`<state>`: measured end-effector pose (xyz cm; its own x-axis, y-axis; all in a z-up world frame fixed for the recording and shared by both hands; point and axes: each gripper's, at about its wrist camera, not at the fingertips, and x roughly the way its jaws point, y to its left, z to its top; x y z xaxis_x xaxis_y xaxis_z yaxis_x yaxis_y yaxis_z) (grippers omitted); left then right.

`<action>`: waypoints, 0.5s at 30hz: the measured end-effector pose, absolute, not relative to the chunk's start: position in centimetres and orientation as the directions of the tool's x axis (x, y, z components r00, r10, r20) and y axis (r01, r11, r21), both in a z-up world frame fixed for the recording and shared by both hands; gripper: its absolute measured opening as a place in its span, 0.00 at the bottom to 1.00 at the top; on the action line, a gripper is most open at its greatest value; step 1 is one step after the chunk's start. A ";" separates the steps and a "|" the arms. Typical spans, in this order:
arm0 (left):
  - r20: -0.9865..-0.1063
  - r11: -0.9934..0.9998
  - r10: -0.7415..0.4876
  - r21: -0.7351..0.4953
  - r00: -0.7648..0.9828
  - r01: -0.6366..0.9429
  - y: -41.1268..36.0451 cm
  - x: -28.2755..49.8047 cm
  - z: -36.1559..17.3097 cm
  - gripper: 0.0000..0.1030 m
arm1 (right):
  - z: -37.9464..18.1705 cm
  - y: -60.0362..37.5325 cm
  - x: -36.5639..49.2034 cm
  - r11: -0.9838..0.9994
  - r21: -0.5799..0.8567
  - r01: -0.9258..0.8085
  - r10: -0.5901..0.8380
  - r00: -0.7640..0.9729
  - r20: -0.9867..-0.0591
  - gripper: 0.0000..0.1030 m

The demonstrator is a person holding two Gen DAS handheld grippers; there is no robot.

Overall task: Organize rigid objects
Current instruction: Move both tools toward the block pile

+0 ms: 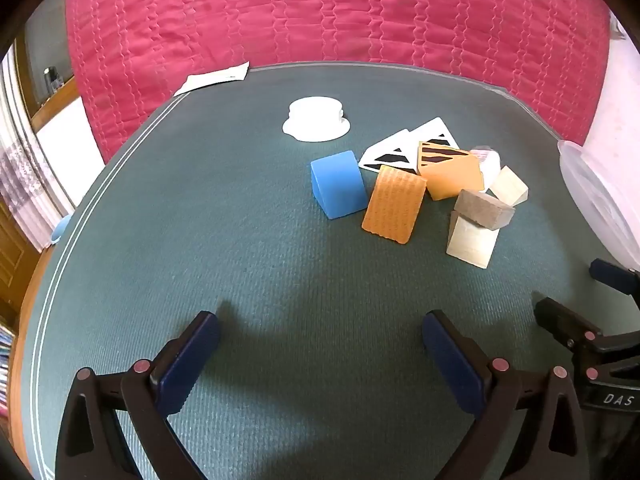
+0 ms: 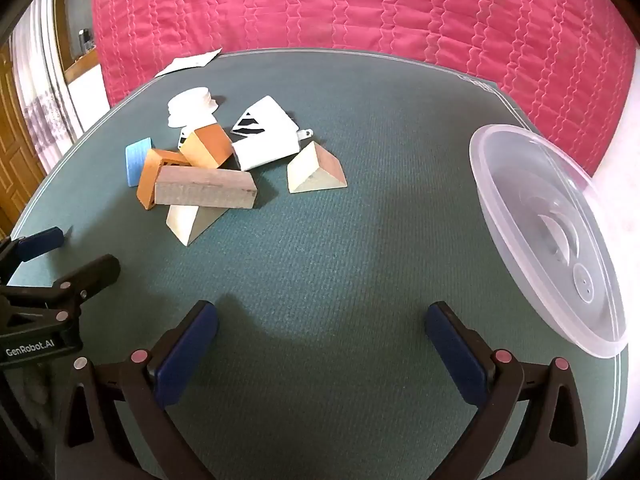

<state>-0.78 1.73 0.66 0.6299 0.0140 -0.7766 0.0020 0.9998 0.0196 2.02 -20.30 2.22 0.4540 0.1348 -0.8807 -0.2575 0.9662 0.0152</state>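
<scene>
A loose pile of blocks lies on the green table mat (image 1: 240, 240): a blue block (image 1: 338, 189), a ribbed orange block (image 1: 394, 204), a second orange block (image 1: 452, 174), a grey-brown bar (image 1: 484, 209) resting on a pale wooden wedge (image 1: 472, 242), and another pale wedge (image 1: 509, 191). In the right wrist view the bar (image 2: 205, 193) lies across a wedge (image 2: 192, 222), with a separate wedge (image 2: 316, 172) to the right. My left gripper (image 1: 320, 356) is open and empty, short of the pile. My right gripper (image 2: 322, 348) is open and empty.
A clear plastic bowl (image 2: 552, 232) sits at the right table edge. A white round lid (image 1: 316, 120) and white cards with black stripes (image 1: 404, 148) lie behind the pile. A paper sheet (image 1: 212, 78) rests at the far edge. A red quilt (image 1: 320, 12) hangs behind.
</scene>
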 end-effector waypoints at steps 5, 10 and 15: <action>-0.780 1.000 0.012 0.011 0.626 -0.005 0.3 -0.1 0.3 1.00 | 2.5 -20.4 2.1 0.967 0.010 -0.253 0.126 0.446 -0.886 1.00; -0.784 1.000 -0.004 0.001 0.620 0.007 0.4 0.3 0.4 1.00 | 2.6 -20.4 2.1 0.967 0.013 -0.253 0.129 0.447 -0.885 1.00; -0.783 1.000 -0.003 -0.015 0.622 -0.015 0.7 0.6 0.5 0.99 | 2.6 -20.5 2.1 0.967 0.013 -0.253 0.129 0.447 -0.885 1.00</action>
<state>0.60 0.73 0.52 0.6221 -0.0028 -0.7830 -0.0146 0.9998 -0.0152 2.07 -20.46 2.59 0.4473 0.1293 -0.8850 -0.2529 0.9674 0.0135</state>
